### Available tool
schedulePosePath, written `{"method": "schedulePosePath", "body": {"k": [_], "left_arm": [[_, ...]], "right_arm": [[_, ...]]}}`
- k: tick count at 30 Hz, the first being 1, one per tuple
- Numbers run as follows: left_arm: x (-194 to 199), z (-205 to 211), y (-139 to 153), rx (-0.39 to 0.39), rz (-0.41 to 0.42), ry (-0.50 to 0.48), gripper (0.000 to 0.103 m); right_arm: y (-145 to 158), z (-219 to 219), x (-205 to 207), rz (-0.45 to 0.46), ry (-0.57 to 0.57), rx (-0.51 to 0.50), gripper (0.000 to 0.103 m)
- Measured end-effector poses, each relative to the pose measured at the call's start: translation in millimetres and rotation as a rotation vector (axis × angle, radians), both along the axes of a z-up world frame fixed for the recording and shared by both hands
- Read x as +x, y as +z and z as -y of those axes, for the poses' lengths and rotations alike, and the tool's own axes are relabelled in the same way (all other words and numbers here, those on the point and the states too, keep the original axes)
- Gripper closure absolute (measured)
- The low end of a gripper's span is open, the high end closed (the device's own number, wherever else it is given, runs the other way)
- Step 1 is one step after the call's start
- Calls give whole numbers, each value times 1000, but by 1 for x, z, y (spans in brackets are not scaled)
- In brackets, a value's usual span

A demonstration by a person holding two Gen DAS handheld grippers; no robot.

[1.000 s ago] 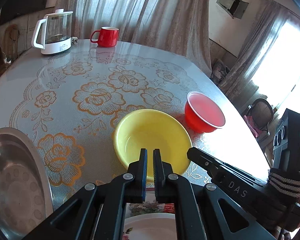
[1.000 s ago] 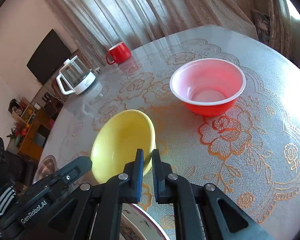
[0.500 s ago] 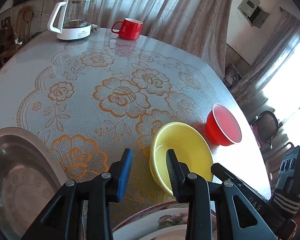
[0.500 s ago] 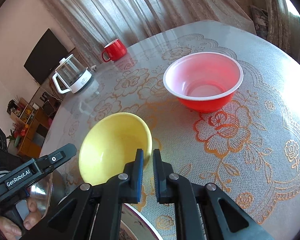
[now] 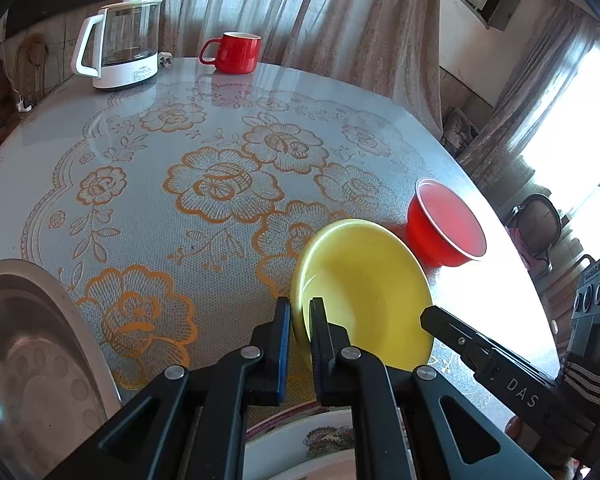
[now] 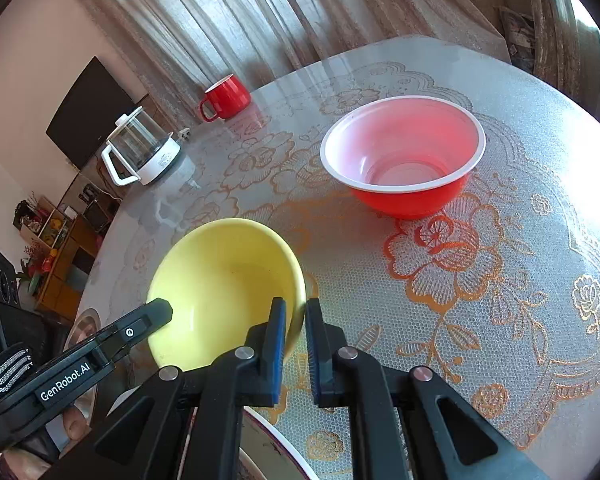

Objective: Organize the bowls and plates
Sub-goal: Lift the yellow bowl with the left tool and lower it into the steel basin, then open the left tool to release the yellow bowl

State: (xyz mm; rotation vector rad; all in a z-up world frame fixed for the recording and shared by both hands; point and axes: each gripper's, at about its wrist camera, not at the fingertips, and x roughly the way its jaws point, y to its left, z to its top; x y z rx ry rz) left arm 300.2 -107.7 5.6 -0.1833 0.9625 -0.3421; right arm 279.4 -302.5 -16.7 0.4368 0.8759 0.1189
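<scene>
A yellow bowl (image 5: 364, 292) is held tilted above the table, gripped on two sides of its rim. My left gripper (image 5: 299, 312) is shut on its left rim. My right gripper (image 6: 296, 316) is shut on its right rim; the bowl also shows in the right wrist view (image 6: 224, 288). A red bowl (image 6: 404, 156) with a white rim stands upright on the table beyond it, also in the left wrist view (image 5: 446, 228). A patterned white plate (image 5: 308, 444) lies under the grippers at the near edge.
A steel basin (image 5: 28, 344) sits at the near left. A glass kettle (image 5: 120, 52) and a red mug (image 5: 234, 53) stand at the far edge of the round floral table (image 5: 204, 184). Curtains hang behind.
The left gripper had opened and moved off to the left half a second ago; now it has closed on the yellow bowl's left rim. The right gripper kept hold of the bowl, which is tilted up.
</scene>
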Motion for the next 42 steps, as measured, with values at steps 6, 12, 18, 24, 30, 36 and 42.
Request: {"method": "schedulePosePath", "body": {"k": [6, 12, 18, 24, 30, 36, 42], "left_arm": [[-10, -9, 18, -31, 44, 12, 94], [-27, -35, 39, -41, 90, 50, 94], [-53, -86, 54, -54, 123, 126, 94], [-80, -146, 56, -71, 131, 227, 94], [-92, -185, 41, -47, 102, 312, 94], [-97, -205, 22, -24, 65, 366, 94], [-97, -207, 10, 8, 35, 393, 94]], "right_arm": [[10, -1, -7, 35, 5, 0, 96], [33, -16, -13, 86, 49, 3, 96], [53, -53, -23, 132, 145, 13, 96], [67, -108, -29, 152, 275, 14, 96], [64, -165, -31, 141, 383, -24, 96], [43, -198, -26, 73, 446, -51, 96], [26, -214, -24, 38, 472, -93, 95]]}}
